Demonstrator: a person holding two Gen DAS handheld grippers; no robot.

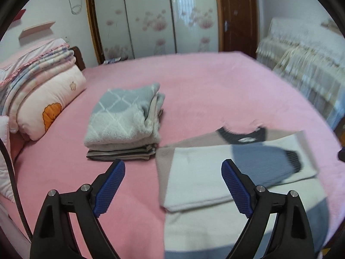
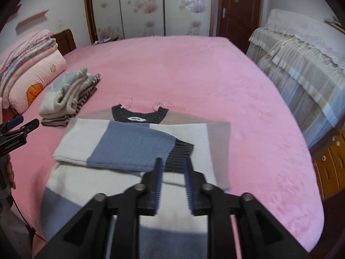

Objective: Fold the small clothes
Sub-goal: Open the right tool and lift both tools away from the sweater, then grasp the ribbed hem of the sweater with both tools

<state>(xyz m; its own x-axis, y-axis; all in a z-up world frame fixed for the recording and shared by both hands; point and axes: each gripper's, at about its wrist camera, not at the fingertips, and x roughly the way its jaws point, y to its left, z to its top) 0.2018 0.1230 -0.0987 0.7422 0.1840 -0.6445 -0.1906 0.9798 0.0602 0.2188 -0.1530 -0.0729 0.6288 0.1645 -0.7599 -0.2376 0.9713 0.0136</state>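
Your two grippers above a colour-block sweater [image 2: 133, 142] on the pink bed [image 2: 183, 69].
Sweater lies at the bed's near edge, sleeve folded across; a folded stack [image 1: 125, 125] lies beside it. Your left gripper [image 1: 172, 168] gapes wide, empty; your right gripper [image 2: 172, 166] is narrowly parted, gripping nothing.

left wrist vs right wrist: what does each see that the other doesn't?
Left wrist only: the left gripper head on, jaws wide apart, empty, over the sweater's left edge.

Right wrist only: the right gripper, a narrow gap between its pads, nothing gripped, near the dark cuff; wooden drawers at far right.

Both: the sweater with its sleeve folded across, the folded stack, the pink bed.
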